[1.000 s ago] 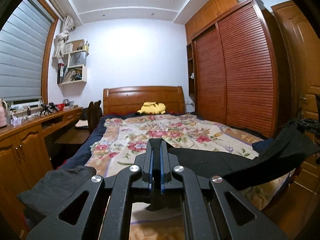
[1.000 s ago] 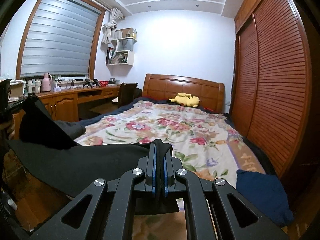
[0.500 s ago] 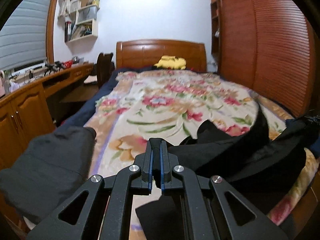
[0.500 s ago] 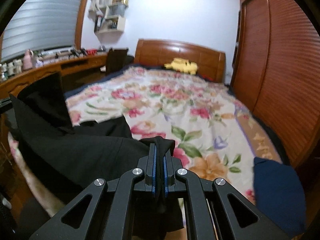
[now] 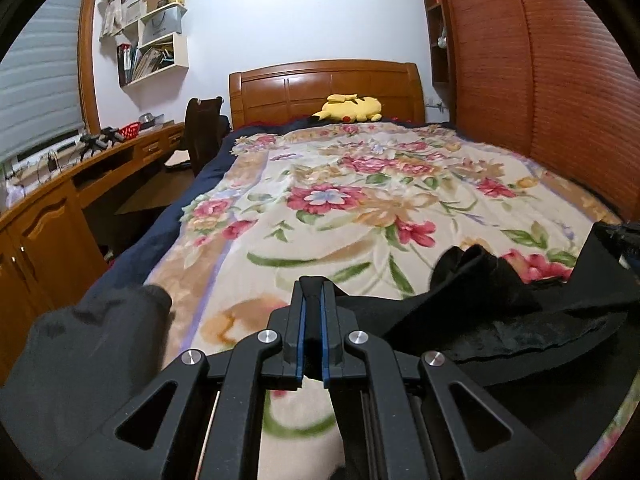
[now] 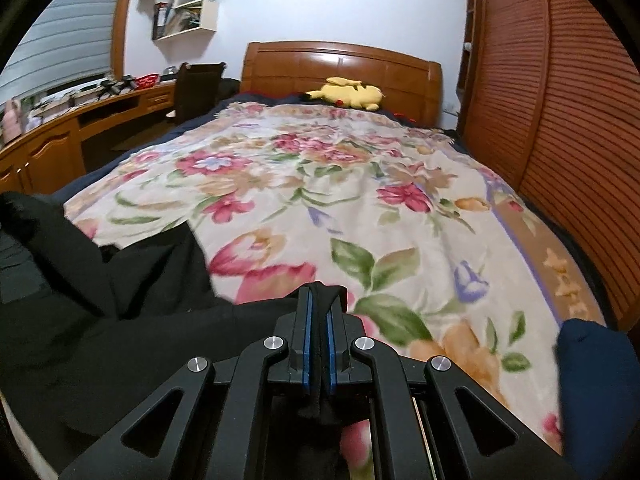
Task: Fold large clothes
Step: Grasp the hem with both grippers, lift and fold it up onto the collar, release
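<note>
A large black garment (image 5: 500, 320) lies bunched across the near end of the floral bedspread (image 5: 360, 208). My left gripper (image 5: 311, 300) is shut on one edge of it, low over the bed. In the right wrist view the same black garment (image 6: 120, 320) spreads to the left, and my right gripper (image 6: 319, 304) is shut on its other edge, with cloth pinched between the blue pads. The other gripper shows at the far right edge of the left wrist view (image 5: 624, 240).
A dark grey folded garment (image 5: 92, 352) lies at the bed's near left corner. A navy garment (image 6: 596, 384) lies at the near right. A yellow plush toy (image 5: 348, 108) sits by the headboard. A wooden desk (image 5: 60, 200) runs along the left, a slatted wardrobe (image 5: 560, 80) along the right.
Both grippers have come down and forward from a raised hold to just above the bed. The black garment, stretched in the air before, now lies slack and bunched on the bedspread.
</note>
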